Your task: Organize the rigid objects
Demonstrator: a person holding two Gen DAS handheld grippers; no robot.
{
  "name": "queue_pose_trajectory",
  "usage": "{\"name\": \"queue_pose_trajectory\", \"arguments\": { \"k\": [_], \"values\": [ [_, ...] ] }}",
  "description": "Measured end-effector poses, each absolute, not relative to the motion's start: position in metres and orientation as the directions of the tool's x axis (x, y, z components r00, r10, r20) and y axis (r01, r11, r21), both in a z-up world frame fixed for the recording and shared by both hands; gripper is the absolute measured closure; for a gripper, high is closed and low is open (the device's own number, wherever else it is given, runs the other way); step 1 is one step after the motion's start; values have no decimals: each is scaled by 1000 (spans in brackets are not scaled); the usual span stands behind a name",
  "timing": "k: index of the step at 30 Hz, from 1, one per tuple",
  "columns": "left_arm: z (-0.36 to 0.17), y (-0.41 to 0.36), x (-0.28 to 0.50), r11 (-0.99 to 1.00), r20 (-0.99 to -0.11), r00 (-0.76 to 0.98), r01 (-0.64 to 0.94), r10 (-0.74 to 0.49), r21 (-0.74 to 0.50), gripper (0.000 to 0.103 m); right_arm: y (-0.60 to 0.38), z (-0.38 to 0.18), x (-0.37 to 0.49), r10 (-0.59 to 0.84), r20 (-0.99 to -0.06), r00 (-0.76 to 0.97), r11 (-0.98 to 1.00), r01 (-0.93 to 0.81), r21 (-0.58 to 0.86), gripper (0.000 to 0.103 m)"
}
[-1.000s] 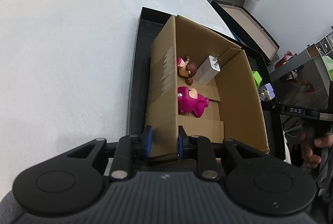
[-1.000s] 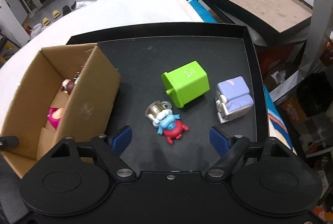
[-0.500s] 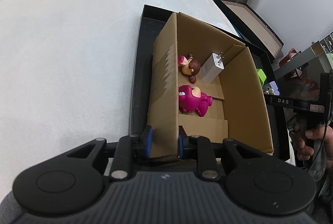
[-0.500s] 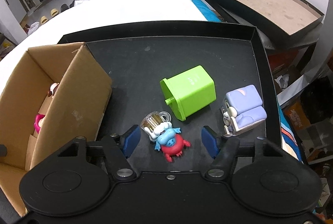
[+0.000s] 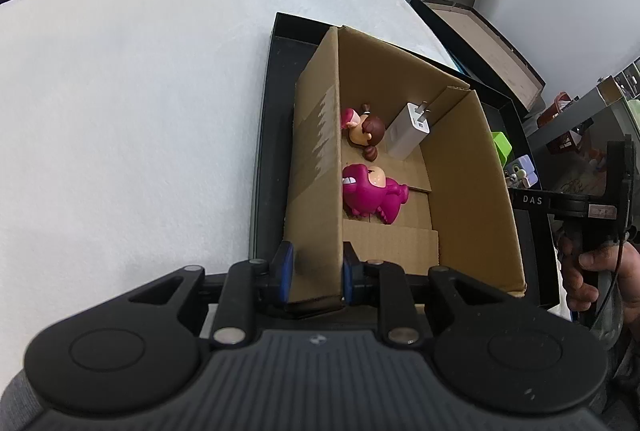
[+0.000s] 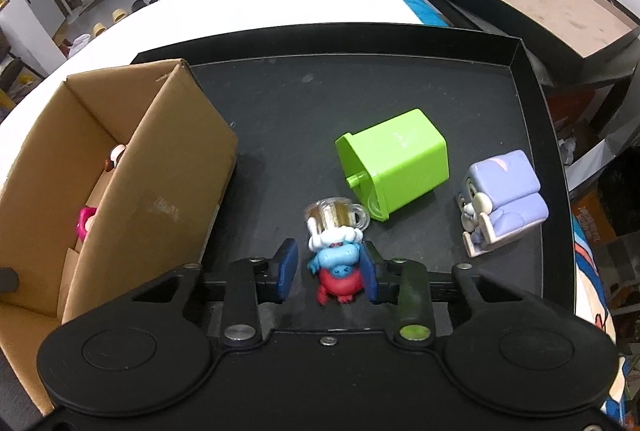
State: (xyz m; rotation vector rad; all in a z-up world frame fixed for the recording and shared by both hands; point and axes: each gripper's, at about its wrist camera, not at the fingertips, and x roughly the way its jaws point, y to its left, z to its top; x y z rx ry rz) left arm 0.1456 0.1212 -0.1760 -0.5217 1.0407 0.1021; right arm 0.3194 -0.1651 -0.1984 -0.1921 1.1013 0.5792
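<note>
Tray (image 6: pixel 532 79): blue figurine (image 6: pixel 336 263) lies right of box (image 6: pixel 168 191). Right gripper (image 6: pixel 328 273) fingers closing around it, right pad touching. Left gripper (image 5: pixel 314 273) fingers pinch box wall. Advice: centre grip on body, below mug.

Both wrist views look steeply down, close, sharing the cardboard box (image 5: pixel 460 159).
</note>
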Motion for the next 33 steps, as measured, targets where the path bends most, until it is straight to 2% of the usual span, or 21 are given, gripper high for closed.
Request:
{"name": "queue_pose_trajectory", "arguments": {
  "k": [12,17,18,33],
  "values": [
    [-175,121,144,875,-842,515,-322,-159,-362,80,-177,-189,317,387,-875,292,840,-502,204,67],
    [-176,122,145,874,-841,515,-319,-165,-367,80,-174,-191,319,357,-880,314,845,-509,162,47],
    [-176,122,145,873,-841,515,-319,-167,-369,80,-172,-193,319,346,-884,314,847,-511,150,46],
    [-180,127,147,864,-840,508,-320,-190,-389,80,-163,-209,329,277,-889,364,883,-460,87,46]
  ]
}}
